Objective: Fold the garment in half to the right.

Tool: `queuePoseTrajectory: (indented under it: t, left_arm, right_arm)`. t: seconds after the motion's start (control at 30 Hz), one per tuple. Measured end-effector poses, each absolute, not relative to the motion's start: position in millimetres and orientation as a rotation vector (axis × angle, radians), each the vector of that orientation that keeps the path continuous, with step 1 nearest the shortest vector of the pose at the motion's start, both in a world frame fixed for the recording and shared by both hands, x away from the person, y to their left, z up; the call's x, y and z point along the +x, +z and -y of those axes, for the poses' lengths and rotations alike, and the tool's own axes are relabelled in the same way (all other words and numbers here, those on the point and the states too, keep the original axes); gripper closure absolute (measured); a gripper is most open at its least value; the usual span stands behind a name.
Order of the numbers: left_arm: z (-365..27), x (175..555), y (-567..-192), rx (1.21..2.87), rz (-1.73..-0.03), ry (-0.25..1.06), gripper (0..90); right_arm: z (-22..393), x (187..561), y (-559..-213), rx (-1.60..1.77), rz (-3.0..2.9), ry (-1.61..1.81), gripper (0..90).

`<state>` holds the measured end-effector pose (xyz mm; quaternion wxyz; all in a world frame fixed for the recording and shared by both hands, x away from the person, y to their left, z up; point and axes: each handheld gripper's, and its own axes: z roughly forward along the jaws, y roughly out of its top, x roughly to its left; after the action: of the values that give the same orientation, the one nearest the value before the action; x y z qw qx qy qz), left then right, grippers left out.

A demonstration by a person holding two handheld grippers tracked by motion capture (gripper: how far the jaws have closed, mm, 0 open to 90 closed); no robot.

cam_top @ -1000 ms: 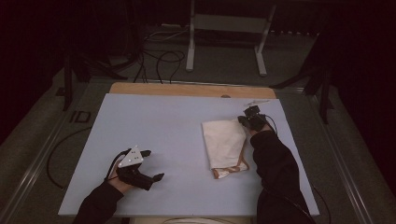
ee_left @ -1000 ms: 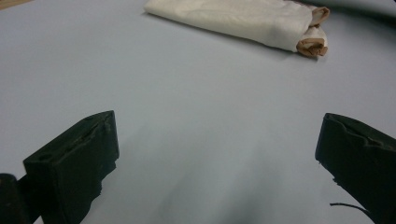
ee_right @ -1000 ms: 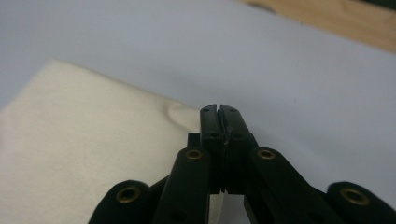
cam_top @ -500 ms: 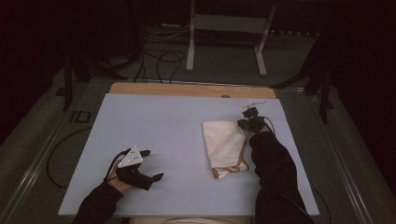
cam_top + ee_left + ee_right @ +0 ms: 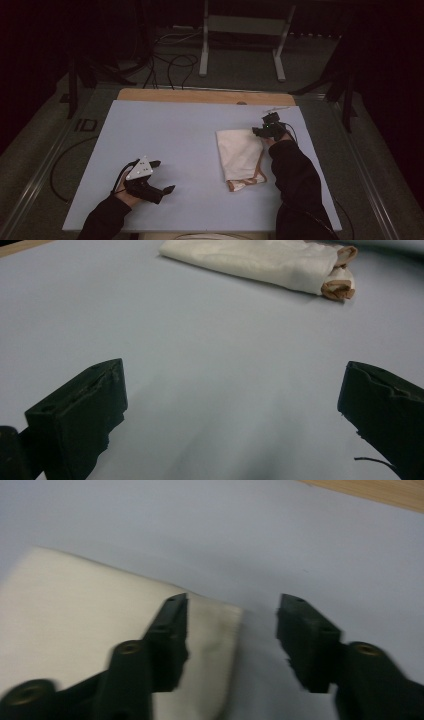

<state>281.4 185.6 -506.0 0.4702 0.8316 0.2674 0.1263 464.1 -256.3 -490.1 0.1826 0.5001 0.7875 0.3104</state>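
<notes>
Folded cream cloth point(image 5: 240, 155) lies flat on the right half of the pale blue table point(image 5: 165, 135), a brown-trimmed end bunched at its near edge; no containers on the table. Right claw point(image 5: 264, 131) sits at the cloth's far right corner. In the right gripper view its jaws stand apart over that corner point(image 5: 220, 625): one jaw above the fabric, the other above bare table, with the cloth edge in the gap and neither jaw pressing on it. Versus the earlier frames, the right jaws have just been opening, going from pinched at the corner to spread; the cloth lies in the same spot and the same shape. Left claw point(image 5: 159, 176) rests on the near left of the table, well apart from the cloth, jaws wide with nothing between them, unchanged from before. Right forearm reaches along the cloth's right side; left hand low, claw pointing right toward the cloth point(image 5: 260, 260).
</notes>
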Motion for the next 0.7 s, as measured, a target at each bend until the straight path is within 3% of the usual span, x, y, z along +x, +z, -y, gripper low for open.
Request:
queuePoseTrajectory:
  t: [0.13, 0.27, 0.7]
  left_arm:
    - [-186, 282, -506, 2.038, -0.655, 0.313, 0.3]
    - [-186, 281, -506, 2.042, -0.655, 0.316, 0.2]
    - [-187, 281, -505, 2.043, -0.656, 0.316, 0.2]
  right_arm:
    - [248, 460, -484, 1.386, -2.24, 0.929, 33.0]
    - [238, 456, -479, 1.338, -2.312, 1.032, 13.0]
    - [201, 441, -463, 1.168, -2.447, 1.133, 12.5]
